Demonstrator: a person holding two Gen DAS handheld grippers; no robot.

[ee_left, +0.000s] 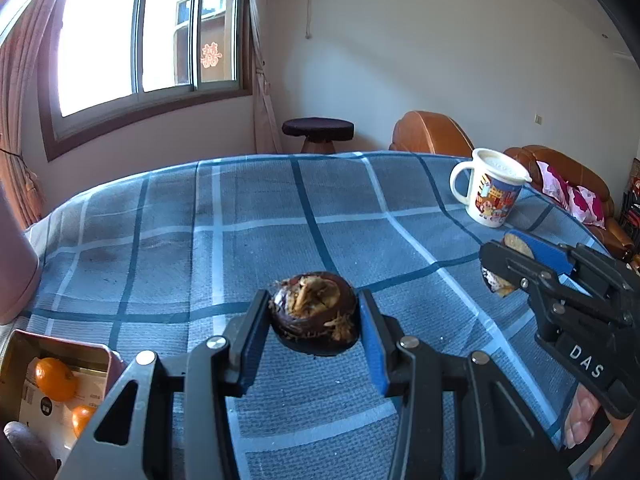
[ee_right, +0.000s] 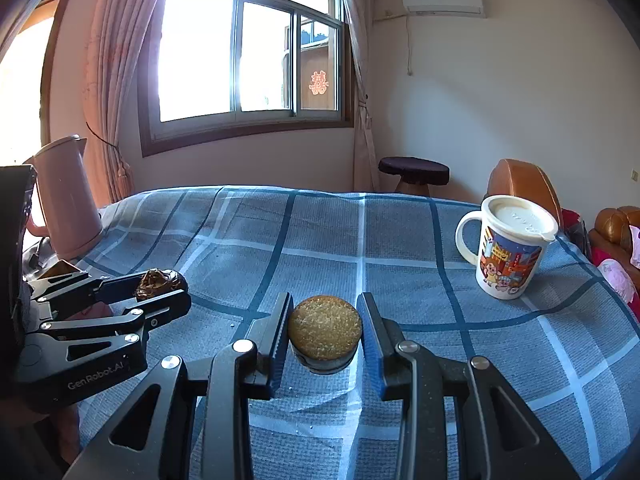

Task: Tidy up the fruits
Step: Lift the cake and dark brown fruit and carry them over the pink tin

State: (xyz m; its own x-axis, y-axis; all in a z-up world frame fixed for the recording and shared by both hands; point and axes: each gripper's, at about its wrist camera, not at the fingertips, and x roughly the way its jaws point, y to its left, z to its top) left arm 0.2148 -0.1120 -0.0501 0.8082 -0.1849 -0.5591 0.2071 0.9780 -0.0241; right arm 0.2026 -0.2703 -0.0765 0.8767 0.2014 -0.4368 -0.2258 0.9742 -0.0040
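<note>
Two hand-held grippers hover over a table covered in a blue plaid cloth, each clamped on a small round fruit lifted clear of the cloth.

The left gripper grips a dark brown fruit between its blue-padded fingers; the fruit's top is split and shows pale, fibrous flesh. From the right wrist camera the same gripper sits at nine o'clock with the brown fruit held at its tip.

The right gripper is clenched on a round fruit with a flat, golden, grainy face above a darker base; what kind of fruit it is I cannot say for sure. From the left wrist camera this gripper enters at three o'clock, and fingertips of the person holding it show at four o'clock.

At eight o'clock in the left view stands an open tin box holding two oranges on a printed card. A white cartoon-printed mug with a lid stands on the cloth at two o'clock in the right view. A pink kettle stands at ten o'clock near the table's far edge. Behind are a window, a dark round stool and a brown leather sofa.
</note>
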